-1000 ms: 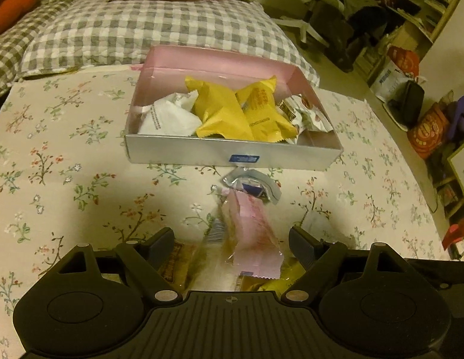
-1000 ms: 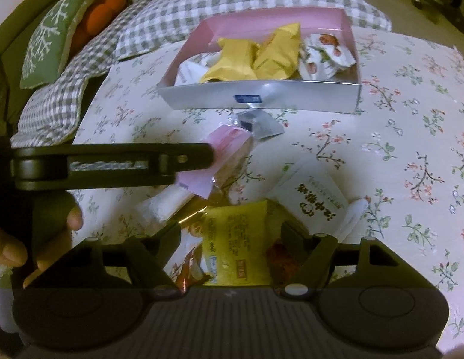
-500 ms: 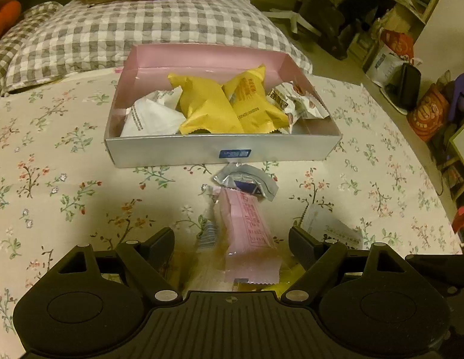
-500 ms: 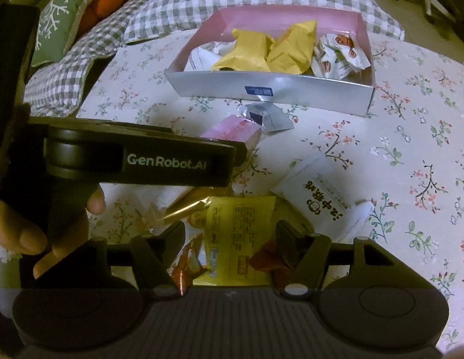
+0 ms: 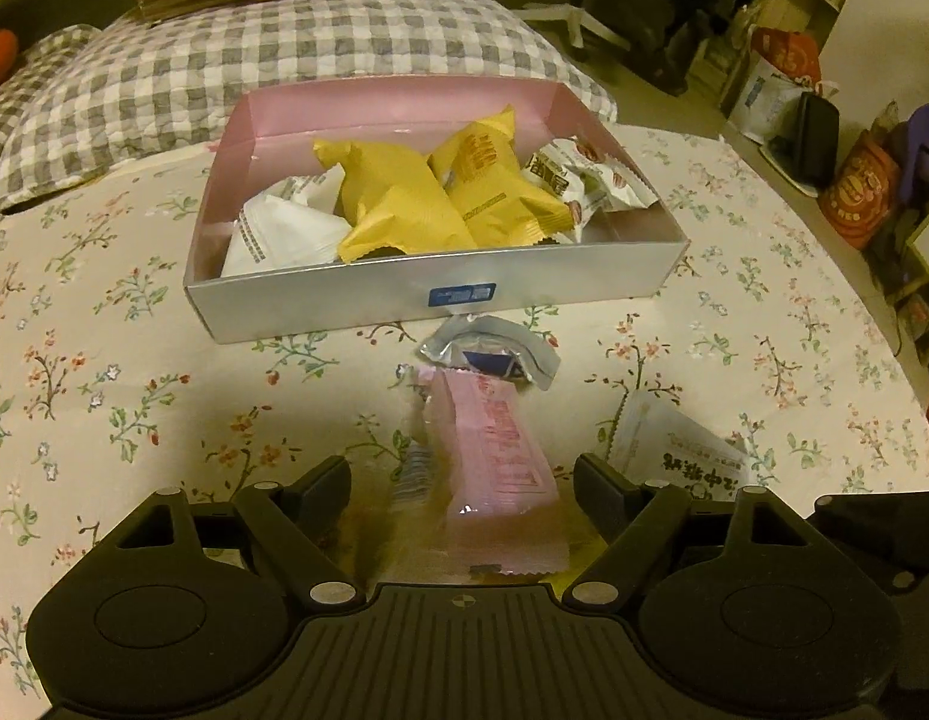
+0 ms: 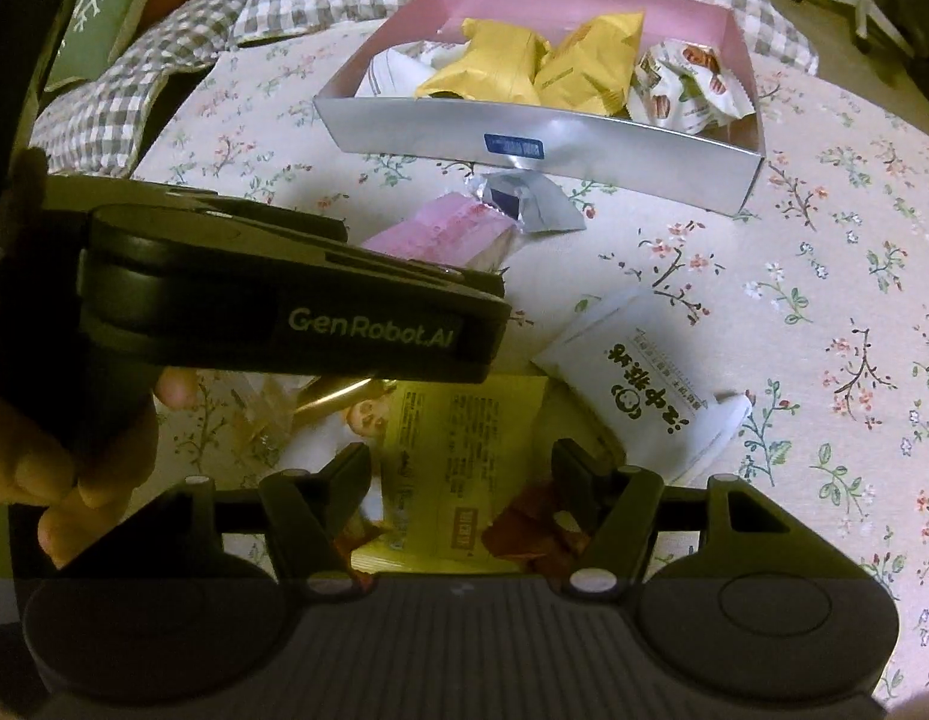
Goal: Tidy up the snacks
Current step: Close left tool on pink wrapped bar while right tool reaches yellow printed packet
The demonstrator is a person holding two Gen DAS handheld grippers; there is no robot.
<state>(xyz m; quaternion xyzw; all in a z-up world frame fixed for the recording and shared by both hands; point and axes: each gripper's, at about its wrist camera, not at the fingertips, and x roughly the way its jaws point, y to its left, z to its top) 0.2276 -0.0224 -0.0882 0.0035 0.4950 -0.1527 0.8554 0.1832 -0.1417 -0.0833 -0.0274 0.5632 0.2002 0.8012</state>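
Floral cloth (image 5: 104, 360) covers a bed-like surface, with checked pillows (image 5: 284, 48) at 12 o'clock and room clutter at 2 o'clock in the left wrist view.

A shallow box (image 5: 440, 300), silver outside and pink inside, sits at the centre of that view. It holds two yellow packets (image 5: 404, 204), a white packet (image 5: 278, 234) at its left end and white printed packets (image 5: 590, 174) at its right end.

Loose snacks lie on the cloth on the near side of the box. A silver wrapper (image 5: 494, 354) lies just beside the box's front wall. A pink packet (image 5: 500, 462) runs from it toward 6 o'clock, between the fingers of the left gripper (image 5: 464, 480). Those jaws are closing, but the pads stand clear of the packet on both sides. A white pouch (image 5: 674, 450) with dark characters lies at 4 o'clock of the pink packet.

In the right wrist view, the right gripper (image 6: 461, 468) points down over a yellow flat packet (image 6: 458, 462) that lies between its fingers. Its jaws are half apart, and whether the pads press on the packet cannot be told. An orange-red wrapper (image 6: 524, 534) lies by its right finger. At 9 o'clock, a hand (image 6: 74, 468) holds the left gripper's black body, which covers part of the pink packet.
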